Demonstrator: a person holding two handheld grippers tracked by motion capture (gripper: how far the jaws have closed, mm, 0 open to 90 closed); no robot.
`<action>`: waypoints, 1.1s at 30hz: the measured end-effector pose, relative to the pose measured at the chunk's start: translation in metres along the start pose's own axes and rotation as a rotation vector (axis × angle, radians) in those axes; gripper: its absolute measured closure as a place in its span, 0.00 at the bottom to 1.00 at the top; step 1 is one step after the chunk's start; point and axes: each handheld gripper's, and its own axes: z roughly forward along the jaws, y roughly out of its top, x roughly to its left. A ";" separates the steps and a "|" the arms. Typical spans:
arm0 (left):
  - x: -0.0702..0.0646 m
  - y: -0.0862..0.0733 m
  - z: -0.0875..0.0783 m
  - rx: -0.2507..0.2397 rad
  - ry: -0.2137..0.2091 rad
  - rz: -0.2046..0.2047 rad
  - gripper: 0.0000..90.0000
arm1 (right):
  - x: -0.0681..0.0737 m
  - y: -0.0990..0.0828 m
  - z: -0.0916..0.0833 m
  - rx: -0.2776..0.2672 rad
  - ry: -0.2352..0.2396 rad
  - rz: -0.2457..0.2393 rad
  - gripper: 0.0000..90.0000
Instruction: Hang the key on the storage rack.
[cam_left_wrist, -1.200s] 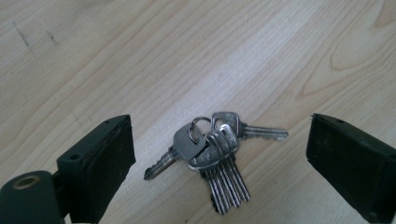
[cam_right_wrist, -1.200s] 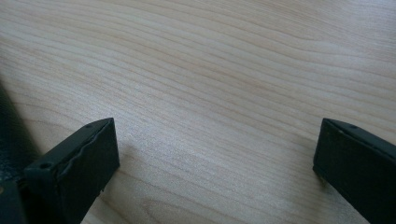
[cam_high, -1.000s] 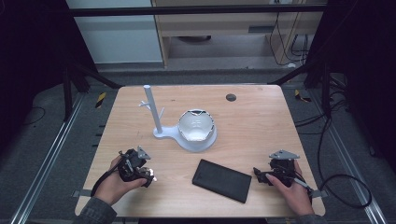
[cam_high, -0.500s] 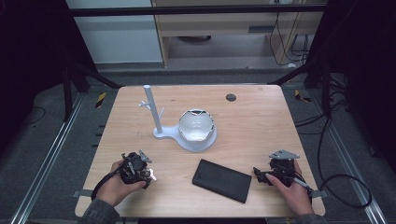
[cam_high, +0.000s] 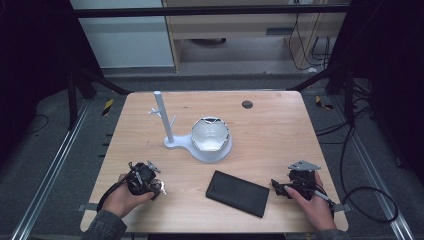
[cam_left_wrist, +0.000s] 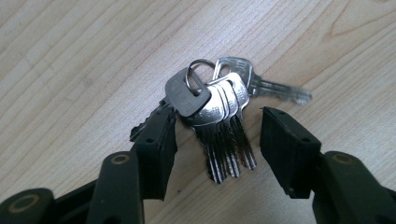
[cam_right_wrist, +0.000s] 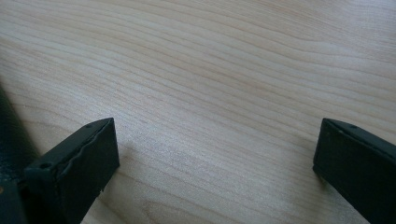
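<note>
A bunch of silver keys on a ring lies flat on the wooden table, near its front left. My left gripper straddles the bunch and its jaws have just been closing. The left pad is at the edge of the keys, while the right pad stands off them with a gap. In the high view a hand holds this gripper low over the table. My right gripper rests at the front right, jaws wide over bare wood with nothing between them.
A flat black rectangular case lies between the two hands. Behind it stands a white base with an upright post and a white bowl. A small dark disc sits near the far edge.
The left hand and gripper have shifted slightly right, towards the keys. The right hand has stayed put.
</note>
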 end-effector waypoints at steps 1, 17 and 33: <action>0.000 0.000 0.000 0.002 0.002 0.001 0.56 | 0.000 0.000 0.000 0.000 0.000 0.001 0.00; -0.004 -0.002 -0.002 -0.005 0.025 0.055 0.83 | 0.000 0.000 0.000 0.000 0.000 0.000 0.00; 0.003 -0.001 -0.009 -0.017 0.006 0.027 1.00 | 0.000 0.000 0.000 0.000 0.000 0.000 0.00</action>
